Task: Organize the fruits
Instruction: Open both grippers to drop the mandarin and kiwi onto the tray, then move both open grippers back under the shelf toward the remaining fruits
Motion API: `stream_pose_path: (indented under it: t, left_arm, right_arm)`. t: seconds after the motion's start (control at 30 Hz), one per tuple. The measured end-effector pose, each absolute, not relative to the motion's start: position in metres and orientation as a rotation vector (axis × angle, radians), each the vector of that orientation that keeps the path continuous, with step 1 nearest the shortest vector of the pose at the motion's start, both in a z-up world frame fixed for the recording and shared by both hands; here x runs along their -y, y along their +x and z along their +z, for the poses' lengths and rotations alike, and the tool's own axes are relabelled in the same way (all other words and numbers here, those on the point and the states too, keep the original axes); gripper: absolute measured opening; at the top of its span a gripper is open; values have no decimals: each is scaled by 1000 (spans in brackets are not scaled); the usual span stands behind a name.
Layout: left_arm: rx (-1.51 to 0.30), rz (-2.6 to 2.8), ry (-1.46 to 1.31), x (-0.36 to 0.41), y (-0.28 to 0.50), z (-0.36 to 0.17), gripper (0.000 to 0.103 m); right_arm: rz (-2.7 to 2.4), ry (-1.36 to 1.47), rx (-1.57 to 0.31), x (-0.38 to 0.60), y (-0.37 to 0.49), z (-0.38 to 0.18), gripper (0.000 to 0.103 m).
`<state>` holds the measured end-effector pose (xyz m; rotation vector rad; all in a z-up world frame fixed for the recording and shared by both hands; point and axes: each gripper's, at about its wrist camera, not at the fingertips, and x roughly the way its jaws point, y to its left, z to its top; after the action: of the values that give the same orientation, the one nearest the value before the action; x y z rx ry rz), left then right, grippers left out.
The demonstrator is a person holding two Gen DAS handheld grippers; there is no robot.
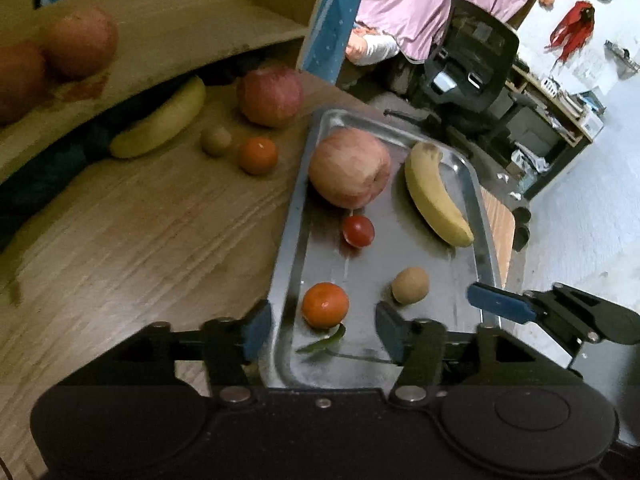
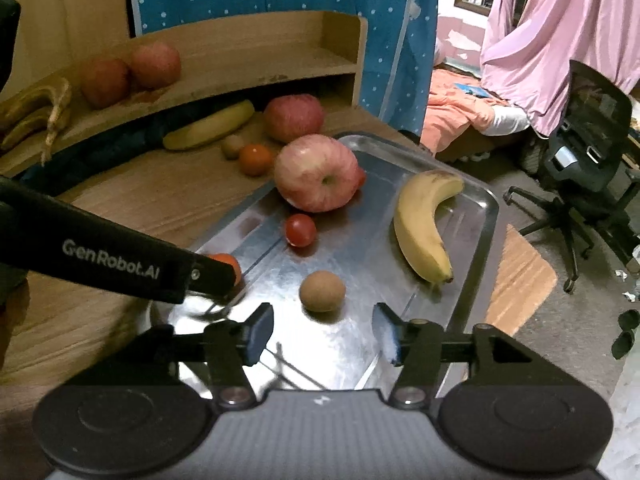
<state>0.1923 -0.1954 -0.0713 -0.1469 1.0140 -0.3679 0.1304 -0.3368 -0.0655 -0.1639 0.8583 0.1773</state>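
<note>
While both grippers' fingers [image 2: 262, 330] apart, bare tray [image 2: 360, 344] between.

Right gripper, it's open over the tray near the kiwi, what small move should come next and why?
Probably ease the right gripper forward and down so its open jaws straddle the kiwi. The kiwi lies loose on the tray, just ahead of the fingertips and centred between them, with nothing held yet.

Right gripper [image 2: 323, 334] hovers low over the metal tray [image 2: 486, 216], jaws apart, nothing between them. The brown kiwi [image 2: 322, 291] sits just ahead, then a tomato [image 2: 300, 230], a big apple [image 2: 318, 173], a banana [image 2: 424, 226]. Left gripper [image 2: 218, 276] covers what looks like an orange [image 2: 232, 261].
</note>
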Motion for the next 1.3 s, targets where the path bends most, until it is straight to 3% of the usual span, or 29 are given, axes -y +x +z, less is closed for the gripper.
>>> stream_pose_path:
  t: [0.2,0.5,0.67,1.3]
  left_arm:
    - [-981,-347,-157,171,170,-57,76]
    - [-964,-305,-162,136,137,-48,96]
    - [-970,-272,-168,115,122,-48,102]
    - [-1037,-60,-252,39,100,-59,102]
  right_arm:
    - [158,-155,-832,326,103,-50,82]
    - [114,-130,-825,310,58,-32,99]
    - [70,-126,-870,303,42,-30,102]
    - [65,-17,-1085,275,34,-41,103]
